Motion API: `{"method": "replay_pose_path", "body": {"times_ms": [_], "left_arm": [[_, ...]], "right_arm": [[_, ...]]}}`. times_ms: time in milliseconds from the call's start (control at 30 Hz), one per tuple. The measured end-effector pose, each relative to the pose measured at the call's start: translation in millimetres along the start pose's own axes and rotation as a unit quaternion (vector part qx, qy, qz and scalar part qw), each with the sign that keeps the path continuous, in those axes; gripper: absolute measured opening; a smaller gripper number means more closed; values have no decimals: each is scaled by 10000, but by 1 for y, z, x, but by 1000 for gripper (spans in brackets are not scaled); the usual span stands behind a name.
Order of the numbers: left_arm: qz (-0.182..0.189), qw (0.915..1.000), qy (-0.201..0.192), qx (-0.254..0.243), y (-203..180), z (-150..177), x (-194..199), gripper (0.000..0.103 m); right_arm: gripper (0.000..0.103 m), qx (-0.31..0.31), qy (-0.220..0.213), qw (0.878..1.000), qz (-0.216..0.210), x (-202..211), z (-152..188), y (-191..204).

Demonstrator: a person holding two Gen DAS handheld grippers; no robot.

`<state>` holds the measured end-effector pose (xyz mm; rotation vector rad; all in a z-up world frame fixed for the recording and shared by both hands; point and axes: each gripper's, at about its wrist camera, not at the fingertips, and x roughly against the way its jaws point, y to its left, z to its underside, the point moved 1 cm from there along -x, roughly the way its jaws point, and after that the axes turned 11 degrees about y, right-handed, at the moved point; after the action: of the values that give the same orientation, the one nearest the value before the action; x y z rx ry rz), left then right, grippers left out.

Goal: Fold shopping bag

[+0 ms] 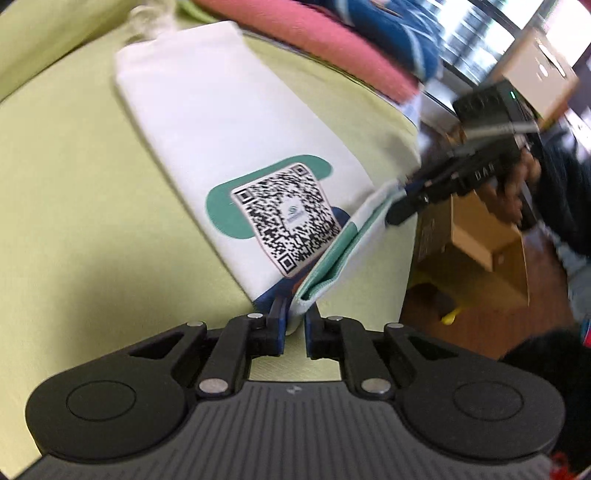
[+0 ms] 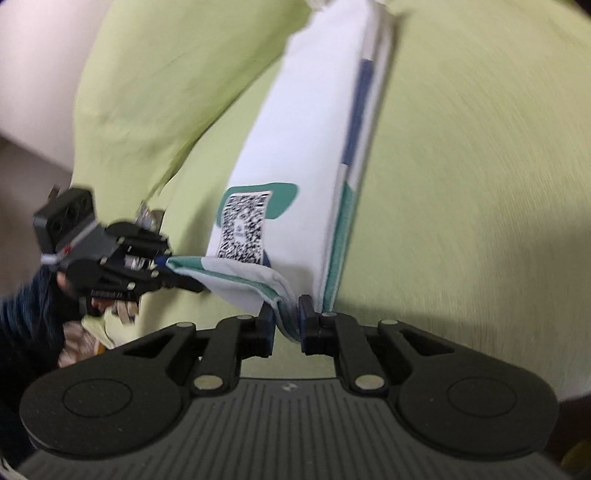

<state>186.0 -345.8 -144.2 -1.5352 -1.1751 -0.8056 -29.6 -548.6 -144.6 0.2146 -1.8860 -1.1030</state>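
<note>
Fabric of a white cloth shopping bag (image 1: pixel 221 122) with teal and blue printed shapes and a square black-and-white QR sticker (image 1: pixel 286 218) lying long and narrow across a pale green cloth-covered surface (image 1: pixel 74 221), near end lifted off it. Pinched at one corner of that raised hem between the black fingers of the left gripper (image 1: pixel 294 325), jaws closed tight on the teal-edged fold. Pinched at the other corner by the right gripper (image 2: pixel 286 319), jaws likewise clenched on the hem. Hanging taut as a short band of fabric between the two grippers, seen in both wrist views. Showing in the left wrist view as a folded strip running up to the right gripper's fingertips, a hand (image 1: pixel 517 184) wrapped round that tool's handle behind. Showing in the right wrist view as a curled flap stretched across to the left gripper, a dark sleeve (image 2: pixel 26 314) below it. Resting with the far part of the bag flat on the green cover, sticker facing up. Piling at the far edge of the surface: pink cloth (image 1: pixel 332 48) and blue patterned cloth (image 1: pixel 399 29), touching each other. Standing on a brown floor beside the surface: an open cardboard box (image 1: pixel 476 240). Blurring heavily in both views.
</note>
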Motion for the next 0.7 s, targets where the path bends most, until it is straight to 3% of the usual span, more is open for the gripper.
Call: {"method": "replay_pose_path", "body": {"times_ms": [100, 167, 233, 267, 333, 467, 533, 700], "left_arm": [[-754, 9967, -32, -296, -21, 6, 8, 21], [-1318, 9891, -113, -648, -41, 13, 17, 18], [-1951, 9724, -238, -1259, -66, 23, 22, 8], [-2184, 9621, -275, -1611, -77, 28, 22, 8], [-2360, 9493, -271, -2057, -94, 31, 15, 8], [-2497, 9373, -419, -2396, -104, 24, -1, 8], [-2527, 9381, -415, -2333, -101, 15, -9, 9], [-2407, 9522, -250, -1866, -80, 10, -21, 8]], "right_arm": [[8, -456, 64, 9989, -1, -3, -4, -3], [8, -757, 107, 9971, -1, -4, -6, -5], [8, -990, 140, 9950, 3, -6, -7, -6], [8, -1065, 151, 9942, 6, -6, -8, -6], [8, -1191, 163, 9927, 17, -7, -9, -7], [8, -1361, 159, 9905, 76, -9, -12, -8], [7, -1462, 169, 9891, 94, -9, -13, -8], [8, -1562, 158, 9875, 168, -9, -14, -5]]}}
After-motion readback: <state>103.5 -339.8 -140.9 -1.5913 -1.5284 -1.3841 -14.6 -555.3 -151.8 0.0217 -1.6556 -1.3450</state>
